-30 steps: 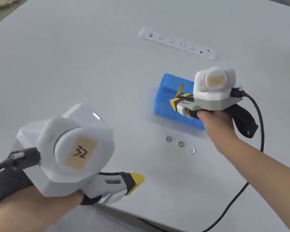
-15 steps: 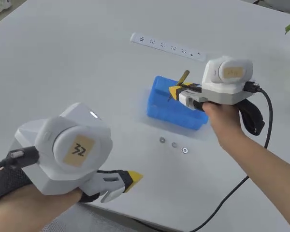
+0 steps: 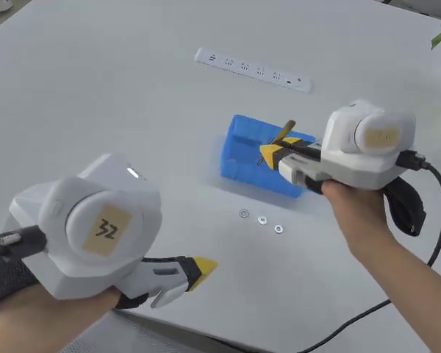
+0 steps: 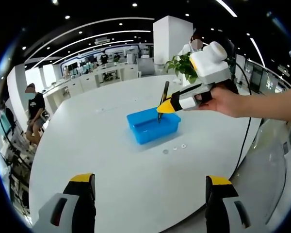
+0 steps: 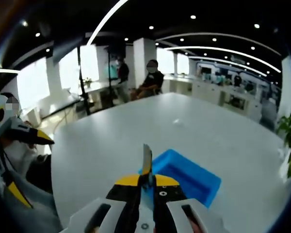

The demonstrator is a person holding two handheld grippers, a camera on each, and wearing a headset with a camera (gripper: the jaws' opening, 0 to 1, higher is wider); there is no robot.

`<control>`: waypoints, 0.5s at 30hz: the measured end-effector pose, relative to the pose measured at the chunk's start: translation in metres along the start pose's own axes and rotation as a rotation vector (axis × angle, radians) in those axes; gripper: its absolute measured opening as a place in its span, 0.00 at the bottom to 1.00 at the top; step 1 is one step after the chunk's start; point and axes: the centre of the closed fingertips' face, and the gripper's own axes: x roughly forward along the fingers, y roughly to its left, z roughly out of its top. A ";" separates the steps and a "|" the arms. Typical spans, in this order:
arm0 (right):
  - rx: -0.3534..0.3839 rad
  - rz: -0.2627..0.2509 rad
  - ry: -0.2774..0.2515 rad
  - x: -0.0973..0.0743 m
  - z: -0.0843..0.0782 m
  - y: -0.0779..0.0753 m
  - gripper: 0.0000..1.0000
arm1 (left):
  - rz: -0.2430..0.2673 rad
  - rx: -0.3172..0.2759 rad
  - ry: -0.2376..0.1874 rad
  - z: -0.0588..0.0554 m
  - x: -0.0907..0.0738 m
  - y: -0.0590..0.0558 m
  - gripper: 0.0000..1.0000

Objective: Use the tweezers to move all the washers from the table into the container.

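A blue container (image 3: 251,163) stands mid-table. Three small washers (image 3: 262,220) lie in a row on the table just in front of it, also seen as washers (image 4: 175,148) in the left gripper view. My right gripper (image 3: 268,155) hovers over the container's right half, shut on dark tweezers (image 3: 285,132) that stand steeply. In the left gripper view the tweezers (image 4: 161,101) point their lower tip down over the container (image 4: 153,126). The right gripper view has its jaws closed on the tweezers (image 5: 146,160) above the container (image 5: 186,175). My left gripper (image 3: 182,278) hangs open near the table's front edge, holding nothing.
A white power strip (image 3: 253,69) lies behind the container. A black cable (image 3: 356,316) trails from the right gripper over the table's front right. People stand at benches in the room beyond, and a plant (image 4: 180,68) is behind the table.
The right gripper has drawn back to the right over the container and the tweezers now stand up higher. The left gripper has stayed near the front edge. The head camera has shifted.
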 end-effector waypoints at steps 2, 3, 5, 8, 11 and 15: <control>0.038 0.018 0.011 0.000 -0.008 0.005 0.05 | -0.001 -0.002 -0.006 0.001 0.000 -0.001 0.97; 0.042 0.017 0.013 0.000 -0.011 0.006 0.05 | -0.003 -0.004 -0.006 0.000 0.000 -0.001 0.97; 0.054 0.021 0.027 0.003 -0.019 0.009 0.05 | -0.004 -0.007 -0.005 -0.001 0.000 -0.002 0.97; 0.072 0.028 0.049 0.008 -0.031 0.011 0.05 | -0.003 -0.005 0.001 -0.003 0.000 -0.002 0.97; 0.081 0.028 0.073 0.012 -0.041 0.010 0.05 | -0.006 -0.007 0.005 -0.004 0.001 -0.002 0.97; 0.106 0.034 0.108 0.018 -0.057 0.008 0.05 | -0.011 -0.006 0.016 -0.005 0.002 -0.002 0.97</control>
